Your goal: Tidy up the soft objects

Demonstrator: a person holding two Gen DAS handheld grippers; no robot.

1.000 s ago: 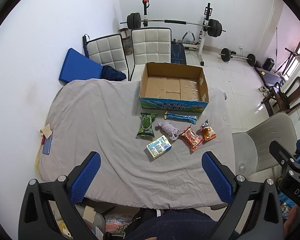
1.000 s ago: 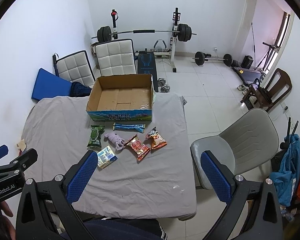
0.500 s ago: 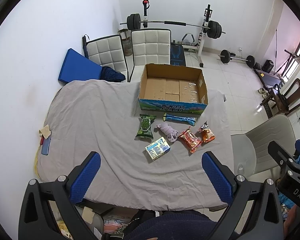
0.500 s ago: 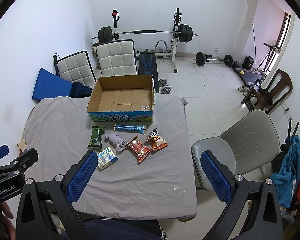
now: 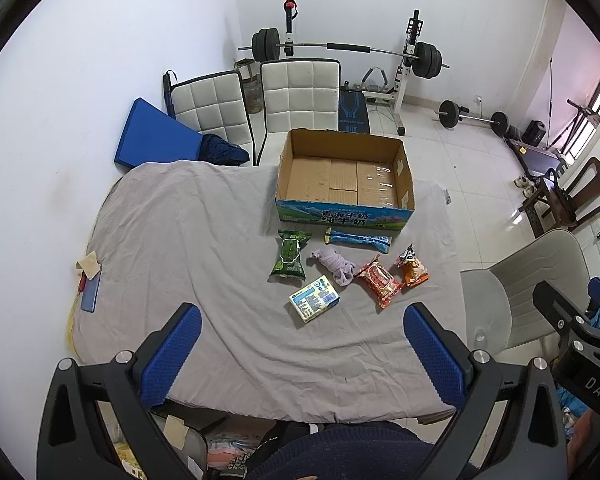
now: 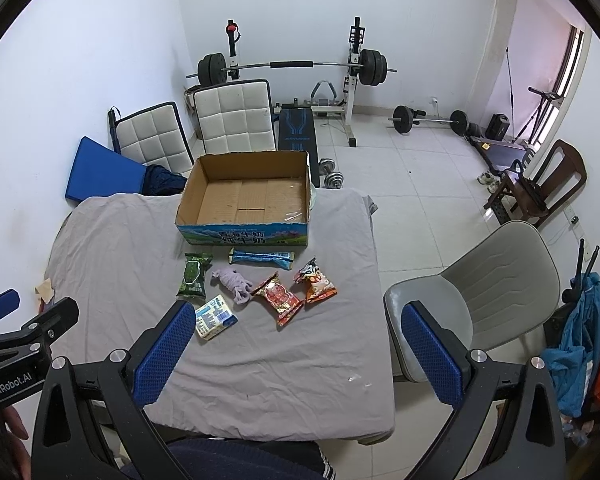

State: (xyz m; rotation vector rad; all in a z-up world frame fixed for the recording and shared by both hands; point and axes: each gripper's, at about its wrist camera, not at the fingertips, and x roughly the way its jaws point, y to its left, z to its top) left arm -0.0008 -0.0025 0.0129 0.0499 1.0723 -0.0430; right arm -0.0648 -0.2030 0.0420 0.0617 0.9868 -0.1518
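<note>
Soft packets and a cloth lie in a loose cluster on the grey-sheeted counter (image 5: 172, 232), just in front of the open cardboard box (image 5: 344, 216), whose inside shows only bare cardboard. By size: long blue packet (image 5: 358, 239) nearest the box, green packet (image 5: 290, 257), red snack bag (image 5: 379, 280), white-and-blue pack (image 5: 314, 298), crumpled lilac cloth (image 5: 334, 263), small orange bag (image 5: 412, 267). The cloth touches the red bag; the green packet sits apart to its left. Both tools hang above the near edge, released, fingers spread wide: left tool (image 5: 302, 356), right tool (image 6: 294, 354). Only the right view shows the beige chair (image 6: 496, 280) whole and dumbbells (image 6: 330, 174) behind the box; only the left shows a blue phone (image 5: 90, 290).
</note>
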